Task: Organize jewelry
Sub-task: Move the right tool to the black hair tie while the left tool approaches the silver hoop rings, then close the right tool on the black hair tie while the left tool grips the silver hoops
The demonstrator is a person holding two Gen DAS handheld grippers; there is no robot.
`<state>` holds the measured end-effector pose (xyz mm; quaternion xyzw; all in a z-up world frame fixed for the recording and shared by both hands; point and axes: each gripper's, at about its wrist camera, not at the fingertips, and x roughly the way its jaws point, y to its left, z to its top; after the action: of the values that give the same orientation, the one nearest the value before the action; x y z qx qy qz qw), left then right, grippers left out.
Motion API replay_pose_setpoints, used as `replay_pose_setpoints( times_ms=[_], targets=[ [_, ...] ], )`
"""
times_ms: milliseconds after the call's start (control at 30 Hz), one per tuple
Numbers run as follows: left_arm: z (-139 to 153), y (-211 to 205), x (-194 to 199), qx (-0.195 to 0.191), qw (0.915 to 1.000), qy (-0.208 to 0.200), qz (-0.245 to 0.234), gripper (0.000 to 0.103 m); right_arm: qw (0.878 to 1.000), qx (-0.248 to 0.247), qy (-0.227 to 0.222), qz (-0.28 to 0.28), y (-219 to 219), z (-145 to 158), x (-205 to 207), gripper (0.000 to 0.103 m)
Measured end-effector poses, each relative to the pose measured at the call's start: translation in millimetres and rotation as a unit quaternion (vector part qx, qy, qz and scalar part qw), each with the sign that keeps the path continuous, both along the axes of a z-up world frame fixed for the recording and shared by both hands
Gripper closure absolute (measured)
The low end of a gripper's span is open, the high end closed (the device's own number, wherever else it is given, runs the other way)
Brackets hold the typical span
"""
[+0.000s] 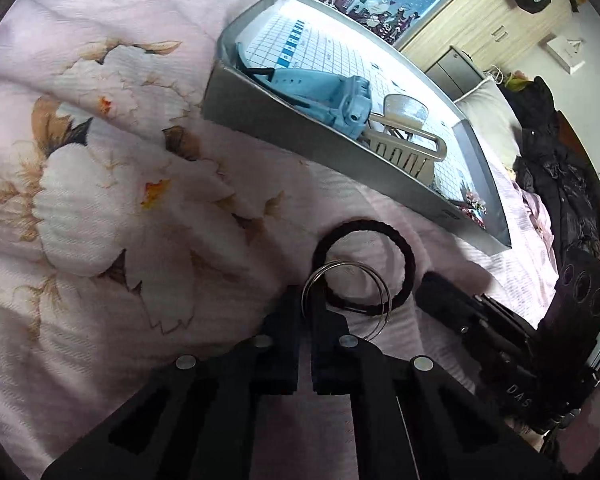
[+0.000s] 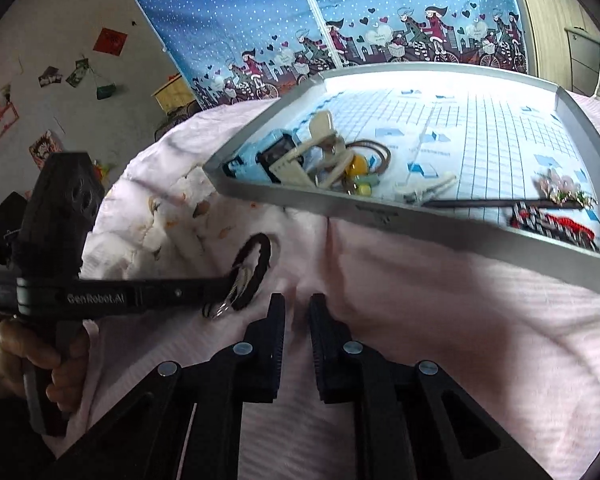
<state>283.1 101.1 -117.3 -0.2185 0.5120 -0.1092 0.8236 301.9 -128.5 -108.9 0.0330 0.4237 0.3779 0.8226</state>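
Left tool [image 1: 306, 312] pinched shut on metal rings [image 1: 346, 300], black hair tie [image 1: 364, 264] beneath on bed [image 1: 100, 160]. Right tool [image 2: 298, 312] slightly open, empty. Tray [image 2: 340, 208] already holding watch [image 1: 332, 100], clips; rings, tie left.

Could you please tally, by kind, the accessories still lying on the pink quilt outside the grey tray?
Black fabric hair tie: 1, flat on the quilt.
Thin silver metal bangles: 2, both pinched in the left gripper over the hair tie.
Total: 3

The right gripper holds nothing.
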Motion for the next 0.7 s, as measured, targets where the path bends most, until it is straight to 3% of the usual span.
replay_pose_setpoints(
  times_ms=[400, 700],
  targets=[
    [7.0, -6.0, -8.9, 0.049, 0.9982, -0.013, 0.033, 0.101, 1.000, 0.005, 0.016, 0.012, 19.5, 1.7, 16.2, 0.090],
    [5.0, -11.6, -5.4, 0.063, 0.9974, -0.003, 0.035, 0.101, 0.998, -0.066, 0.006, 0.023, 44.3, -4.3, 20.0, 0.090]
  ],
)
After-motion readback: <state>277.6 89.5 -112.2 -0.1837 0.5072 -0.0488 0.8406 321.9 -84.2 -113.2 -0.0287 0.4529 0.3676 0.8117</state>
